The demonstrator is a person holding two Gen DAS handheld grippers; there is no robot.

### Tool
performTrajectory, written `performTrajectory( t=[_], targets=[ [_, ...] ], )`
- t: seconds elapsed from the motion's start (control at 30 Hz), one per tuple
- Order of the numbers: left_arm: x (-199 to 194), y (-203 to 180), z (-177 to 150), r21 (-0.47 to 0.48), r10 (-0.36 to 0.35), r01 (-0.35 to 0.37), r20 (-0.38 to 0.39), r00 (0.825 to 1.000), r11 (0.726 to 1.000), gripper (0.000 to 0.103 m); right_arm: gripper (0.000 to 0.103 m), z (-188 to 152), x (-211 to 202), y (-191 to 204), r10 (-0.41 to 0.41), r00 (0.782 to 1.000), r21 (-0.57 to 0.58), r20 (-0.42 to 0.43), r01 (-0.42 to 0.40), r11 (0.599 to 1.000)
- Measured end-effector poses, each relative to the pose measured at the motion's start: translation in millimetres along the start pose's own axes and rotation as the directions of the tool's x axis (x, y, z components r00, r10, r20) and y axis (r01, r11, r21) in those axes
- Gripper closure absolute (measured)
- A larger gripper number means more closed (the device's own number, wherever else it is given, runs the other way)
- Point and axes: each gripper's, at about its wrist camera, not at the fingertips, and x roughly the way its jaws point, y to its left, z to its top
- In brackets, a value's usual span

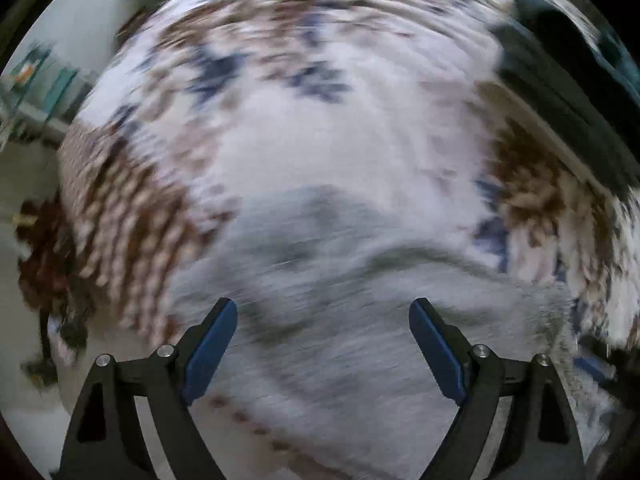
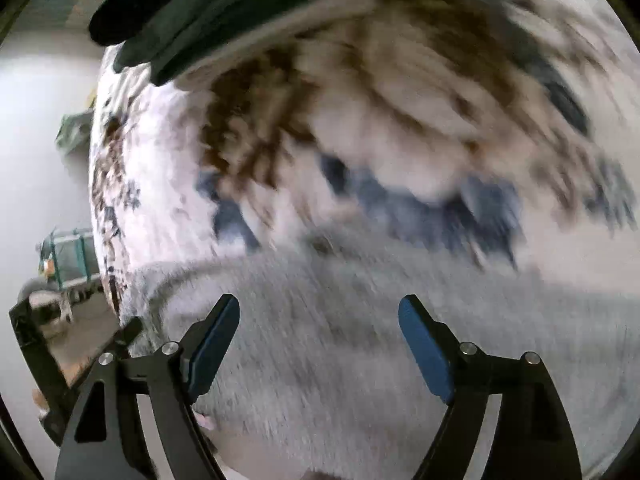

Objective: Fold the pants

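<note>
The left tool [image 1: 323,312] and right tool [image 2: 319,310] both stand released, holding nothing, above the grey soft fabric pants [image 2: 340,340] lying on the patterned white, brown and blue cover [image 1: 320,128]; blur hides how much folding is left

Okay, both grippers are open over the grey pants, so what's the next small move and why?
Probably lower the left gripper onto the grey pants and close on an edge. Both its jaws and the right gripper's stand wide with nothing between them, so the pants lie loose on the patterned cover, unheld.
</note>
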Motion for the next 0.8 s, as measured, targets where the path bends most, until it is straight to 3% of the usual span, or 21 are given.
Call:
performTrajectory(
  t=[0.13,0.23,0.3,0.33,0.4,0.43,0.47,0.5,0.53,0.57,0.63,0.7,0.8],
  targets=[
    [16,52,0,-0.107,0.02,-0.026,-0.06,0.998,0.994,0.015,0.019,-64,7,-35,0.055,0.995,0.21,-0.079,-0.037,0.977],
    [40,79,0,-0.205,-0.019,-0.002,-0.099,0.995,0.979,0.02,0.019,-117,31,-53,0.105,0.98,0.348,-0.171,-0.04,0.937],
    [58,94,2,-0.287,-0.095,0.059,-0.114,0.989,0.956,0.06,0.019,-145,51,-67,0.164,0.96,0.435,-0.226,-0.052,0.899],
    [64,97,2,-0.305,-0.112,0.073,-0.114,0.987,0.95,0.071,0.019,-160,60,-77,0.197,0.95,0.492,-0.241,-0.055,0.869],
    [68,98,-1,-0.309,-0.128,0.097,-0.083,0.988,0.946,0.082,0.02,-179,75,-89,0.233,0.941,0.563,-0.247,-0.057,0.825],
    [67,97,-4,-0.302,-0.12,0.092,-0.076,0.99,0.949,0.084,0.023,-186,84,-93,0.259,0.937,0.593,-0.234,-0.074,0.802],
    [62,96,-8,-0.294,-0.127,0.103,-0.064,0.99,0.95,0.087,0.039,-189,89,-96,0.273,0.938,0.612,-0.213,-0.09,0.786],
    [58,94,-10,-0.288,-0.124,0.104,-0.053,0.991,0.952,0.089,0.061,-190,90,-99,0.283,0.94,0.625,-0.192,-0.105,0.773],
    [52,93,-13,-0.275,-0.112,0.099,-0.034,0.993,0.956,0.089,0.074,-190,92,-99,0.296,0.942,0.635,-0.16,-0.132,0.762],
    [44,95,-16,-0.265,-0.099,0.091,-0.017,0.995,0.96,0.09,0.089,-190,89,-101,0.283,0.949,0.634,-0.14,-0.133,0.762],
    [29,101,-23,-0.268,-0.095,0.092,0.002,0.995,0.959,0.091,0.091,-189,76,-99,0.246,0.964,0.609,-0.096,-0.139,0.781],
    [18,108,-26,-0.267,-0.103,0.101,0.006,0.995,0.958,0.091,0.092,-190,64,-89,0.208,0.974,0.55,-0.094,-0.123,0.826],
    [9,114,-30,-0.254,-0.105,0.101,-0.001,0.995,0.962,0.091,0.093,-203,50,-75,0.189,0.975,0.498,-0.12,-0.106,0.861]
  ],
)
